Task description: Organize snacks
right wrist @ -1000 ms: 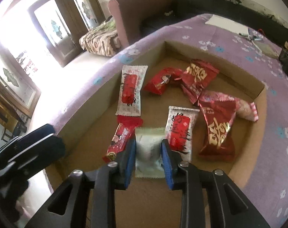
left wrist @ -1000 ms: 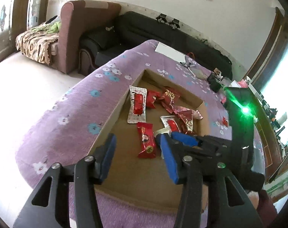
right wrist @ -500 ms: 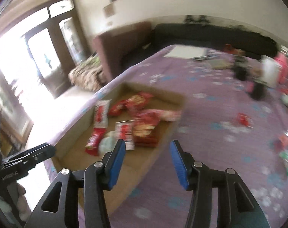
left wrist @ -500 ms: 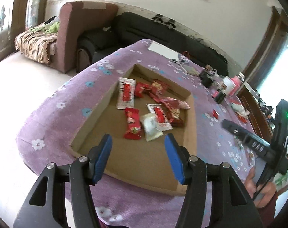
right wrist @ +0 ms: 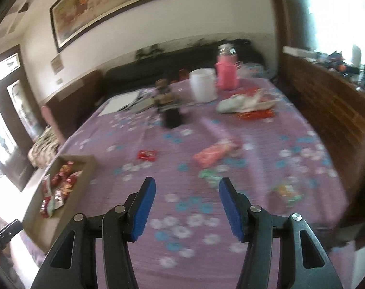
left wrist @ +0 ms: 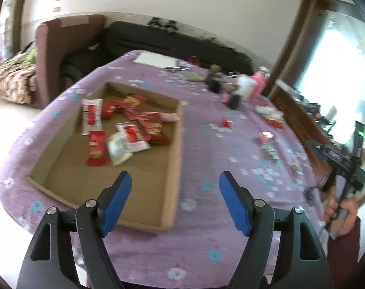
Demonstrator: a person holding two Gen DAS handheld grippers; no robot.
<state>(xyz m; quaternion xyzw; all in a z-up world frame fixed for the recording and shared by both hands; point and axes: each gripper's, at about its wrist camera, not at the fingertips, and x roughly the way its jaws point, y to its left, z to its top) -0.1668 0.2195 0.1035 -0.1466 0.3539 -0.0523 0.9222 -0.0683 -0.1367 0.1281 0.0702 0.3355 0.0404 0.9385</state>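
Both tongs spread wide and holding nothing: left gripper (left wrist: 174, 202) raised above the near right corner of the cardboard tray (left wrist: 175, 144), right gripper (right wrist: 187, 207) raised above the purple flowered tablecloth (right wrist: 266, 130), well to the right of the tray. Gathered in the far half of the tray: red wrappers (left wrist: 134, 106), two white packets with red centres (left wrist: 91, 116), a red bar (left wrist: 96, 148) and a pale green packet (left wrist: 118, 148) lying just beside it. Still loose on the cloth to the right of the tray: a small red sweet (right wrist: 146, 155), a pink packet (right wrist: 214, 153), a green sweet (right wrist: 210, 175) just beyond the right tongs' blue pads, a multicoloured sweet (right wrist: 285, 191) further right. Farther back: white and red wrappers (right wrist: 245, 106) in a heap, a white tub (right wrist: 202, 88), a pink bottle (right wrist: 227, 72), a dark cup (right wrist: 171, 116). Motion blur across both views
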